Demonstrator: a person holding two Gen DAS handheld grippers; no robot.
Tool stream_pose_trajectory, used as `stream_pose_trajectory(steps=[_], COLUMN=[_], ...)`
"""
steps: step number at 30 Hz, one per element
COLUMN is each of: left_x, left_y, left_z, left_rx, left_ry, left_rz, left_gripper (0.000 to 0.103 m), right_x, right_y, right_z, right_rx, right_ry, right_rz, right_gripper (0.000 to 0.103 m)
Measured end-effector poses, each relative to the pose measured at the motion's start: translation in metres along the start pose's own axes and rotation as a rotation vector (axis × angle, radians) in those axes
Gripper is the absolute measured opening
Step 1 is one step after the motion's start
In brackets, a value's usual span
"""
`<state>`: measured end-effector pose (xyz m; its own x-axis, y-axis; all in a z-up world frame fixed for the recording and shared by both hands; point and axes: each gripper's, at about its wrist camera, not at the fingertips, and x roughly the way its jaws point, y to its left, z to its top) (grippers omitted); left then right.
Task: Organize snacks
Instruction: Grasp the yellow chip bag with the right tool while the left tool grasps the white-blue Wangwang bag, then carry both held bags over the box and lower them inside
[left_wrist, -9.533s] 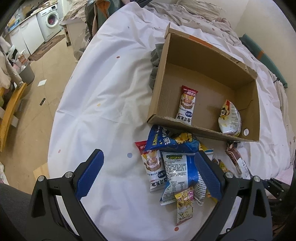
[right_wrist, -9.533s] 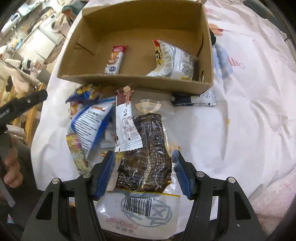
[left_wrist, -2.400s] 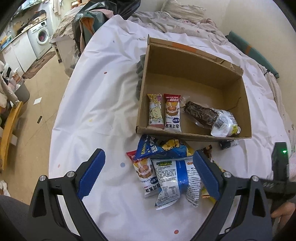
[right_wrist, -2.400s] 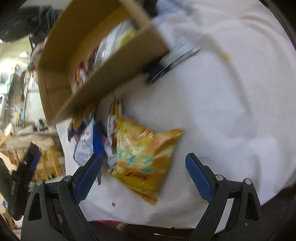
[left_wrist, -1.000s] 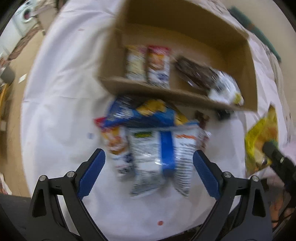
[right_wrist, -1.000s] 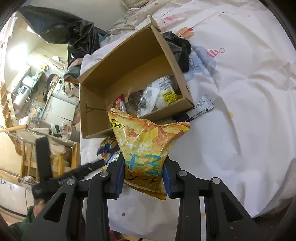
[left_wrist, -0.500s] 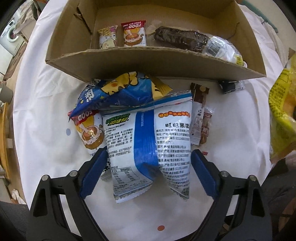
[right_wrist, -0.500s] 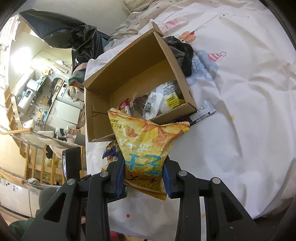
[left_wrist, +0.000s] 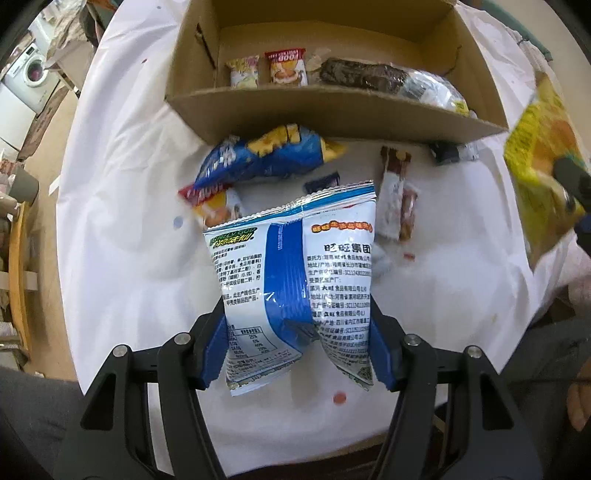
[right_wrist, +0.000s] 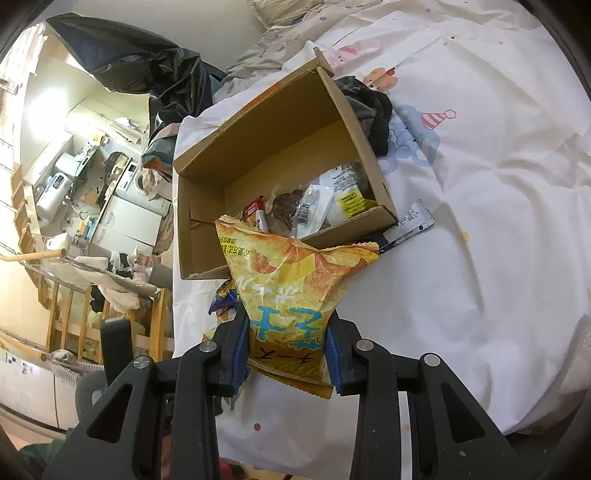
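My left gripper (left_wrist: 297, 347) is shut on a white and blue snack bag (left_wrist: 291, 273), lifted above the white sheet. My right gripper (right_wrist: 288, 347) is shut on a yellow chip bag (right_wrist: 291, 284), held up in front of the cardboard box (right_wrist: 354, 125); the chip bag also shows at the right edge of the left wrist view (left_wrist: 543, 158). The box (left_wrist: 332, 107) holds two small packets, a dark brown pastry pack (left_wrist: 364, 75) and a clear bag. A blue and yellow bag (left_wrist: 266, 155), a red packet (left_wrist: 207, 199) and a slim bar (left_wrist: 397, 199) lie loose before the box.
The white sheet (right_wrist: 480, 177) with cartoon prints covers the surface. A dark cloth (right_wrist: 369, 110) lies behind the box. A flat silver and blue wrapper (right_wrist: 410, 225) lies by the box's corner. Washing machine and wooden rails stand off to the left.
My left gripper has closed on the white and blue bag and lifted it off the pile. The right gripper still holds the yellow chip bag, nearly unmoved.
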<state>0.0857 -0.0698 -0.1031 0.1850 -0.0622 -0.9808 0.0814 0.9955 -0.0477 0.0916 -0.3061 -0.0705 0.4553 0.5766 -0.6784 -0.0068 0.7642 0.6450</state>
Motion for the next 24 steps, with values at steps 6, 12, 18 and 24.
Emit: stream_pose_trajectory(steps=[6,12,18,24], left_x=[-0.009,-0.041,-0.09,-0.11], left_y=[0.006,0.017,0.027,0.034], left_z=[-0.014,-0.018,0.003,0.027], left_rx=[-0.012,-0.052,-0.058,-0.068], left_ry=[-0.007,-0.061,-0.23,-0.292], left_rz=[0.016,0.018,0.074,0.078], left_gripper=[0.06,0.061,0.061,0.061], right_x=[-0.003,-0.009,-0.015,-0.013], right_y=[0.004,0.009,0.015,0.024], right_z=[-0.001,-0.001,0.0,0.002], right_rx=[-0.012,-0.017,-0.009,-0.05], right_ry=[-0.005,-0.019,-0.046,-0.054], right_rz=[0.021,0.042,0.04,0.018], right_gripper=[0.036,0.036,0.036,0.037])
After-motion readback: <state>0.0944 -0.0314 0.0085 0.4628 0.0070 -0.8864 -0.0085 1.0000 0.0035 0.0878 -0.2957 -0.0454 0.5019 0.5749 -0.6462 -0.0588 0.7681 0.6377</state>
